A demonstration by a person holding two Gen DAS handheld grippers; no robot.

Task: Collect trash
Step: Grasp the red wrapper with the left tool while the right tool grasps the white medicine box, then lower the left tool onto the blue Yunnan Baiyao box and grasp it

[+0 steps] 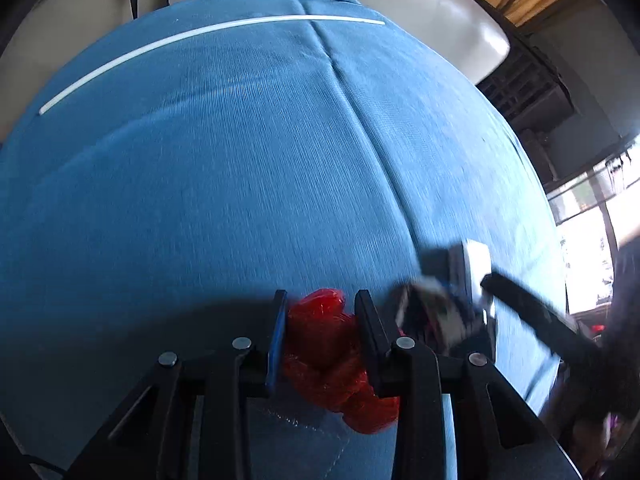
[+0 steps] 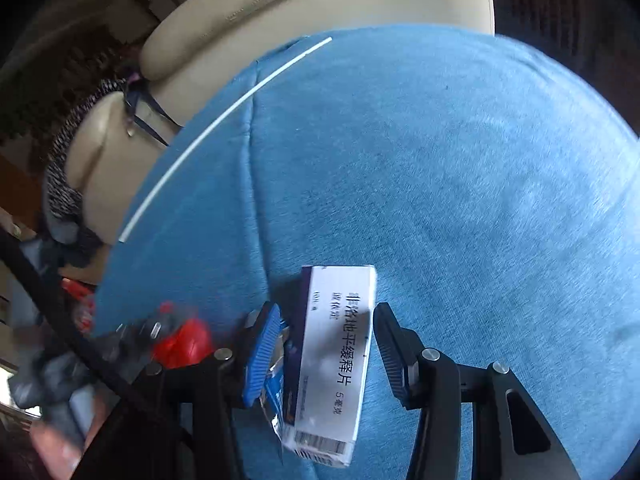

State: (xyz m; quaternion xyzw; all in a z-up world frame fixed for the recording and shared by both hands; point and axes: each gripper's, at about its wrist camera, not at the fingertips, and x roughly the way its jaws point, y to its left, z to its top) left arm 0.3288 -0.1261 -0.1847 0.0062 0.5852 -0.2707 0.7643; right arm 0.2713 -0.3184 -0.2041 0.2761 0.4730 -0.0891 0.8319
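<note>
My left gripper (image 1: pixel 322 312) is shut on a crumpled red plastic wrapper (image 1: pixel 328 352), low over the blue cloth (image 1: pixel 224 184). The right wrist view shows that gripper blurred at lower left, with the red wrapper (image 2: pixel 184 340) in it. My right gripper (image 2: pixel 320 332) is shut on a white medicine box (image 2: pixel 340 352) with black print, tilted between the pads. A bit of crinkled foil packet (image 2: pixel 276 392) sits between the blue pad and the box. In the left wrist view the right gripper (image 1: pixel 448 300) is a blur at right with the box (image 1: pixel 476 268).
A long thin white stick (image 1: pixel 200 32) (image 2: pixel 224 120) lies on the far part of the blue cloth (image 2: pixel 460 184). Beige leather cushions (image 1: pixel 460 20) (image 2: pixel 248 12) stand behind it. Clutter and a dark strap (image 2: pixel 48 280) lie off the cloth's left edge.
</note>
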